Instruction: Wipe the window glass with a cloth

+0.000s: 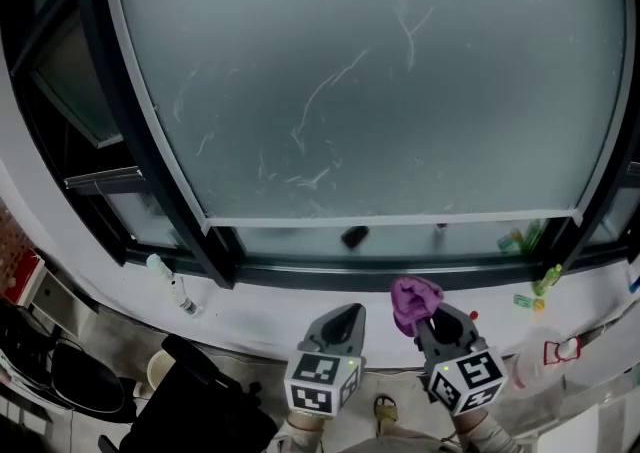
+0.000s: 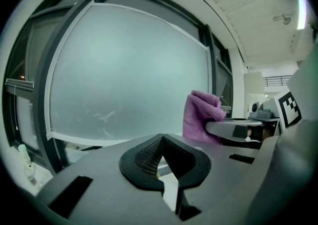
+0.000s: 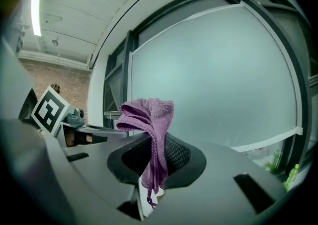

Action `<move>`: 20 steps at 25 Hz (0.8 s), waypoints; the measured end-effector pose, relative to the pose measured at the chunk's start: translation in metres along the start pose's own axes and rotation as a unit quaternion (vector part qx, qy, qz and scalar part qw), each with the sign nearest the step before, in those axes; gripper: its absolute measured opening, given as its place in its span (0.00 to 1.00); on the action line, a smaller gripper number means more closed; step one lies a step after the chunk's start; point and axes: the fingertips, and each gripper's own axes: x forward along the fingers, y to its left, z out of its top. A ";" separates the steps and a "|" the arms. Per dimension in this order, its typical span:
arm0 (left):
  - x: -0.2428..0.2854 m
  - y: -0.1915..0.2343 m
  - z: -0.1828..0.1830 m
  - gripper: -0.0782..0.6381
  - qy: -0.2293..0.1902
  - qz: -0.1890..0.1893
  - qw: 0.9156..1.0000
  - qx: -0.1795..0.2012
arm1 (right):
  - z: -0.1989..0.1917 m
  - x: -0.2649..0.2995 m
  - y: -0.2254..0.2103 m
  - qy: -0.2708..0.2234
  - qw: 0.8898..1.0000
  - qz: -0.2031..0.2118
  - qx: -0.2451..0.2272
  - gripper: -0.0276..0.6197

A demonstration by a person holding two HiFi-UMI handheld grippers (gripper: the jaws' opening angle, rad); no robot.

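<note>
The window glass [image 1: 370,81] is a large frosted pane with white streaks across its middle, filling the head view ahead of both grippers. My right gripper [image 1: 432,318] is shut on a bunched purple cloth [image 1: 414,299], which sticks up between its jaws [image 3: 151,119] and stands short of the pane. My left gripper [image 1: 347,319] is beside it on the left, shut with nothing in it. From the left gripper view the purple cloth [image 2: 201,114] shows at the right, and the frosted pane [image 2: 129,75] lies ahead.
A dark frame [image 1: 150,141] borders the pane. A white sill [image 1: 260,316] runs below it with a small bottle [image 1: 172,286] at the left and green items [image 1: 545,281] at the right. A small dark object [image 1: 354,236] sits at the pane's lower edge. Dark chairs [image 1: 60,381] are low left.
</note>
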 end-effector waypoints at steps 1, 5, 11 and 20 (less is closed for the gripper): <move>0.009 0.003 0.005 0.11 -0.001 0.002 1.000 -0.001 | 0.003 0.008 -0.007 -0.001 1.000 0.002 0.000 0.12; 0.043 0.016 0.022 0.11 -0.010 0.012 1.000 0.000 | 0.011 0.038 -0.035 -0.004 1.000 0.010 0.001 0.12; 0.089 0.036 0.040 0.11 -0.022 0.032 0.999 0.000 | 0.020 0.080 -0.068 -0.006 1.000 0.028 -0.004 0.12; 0.144 0.061 0.056 0.11 -0.026 0.050 0.998 0.000 | 0.028 0.133 -0.101 -0.012 0.998 0.058 -0.008 0.12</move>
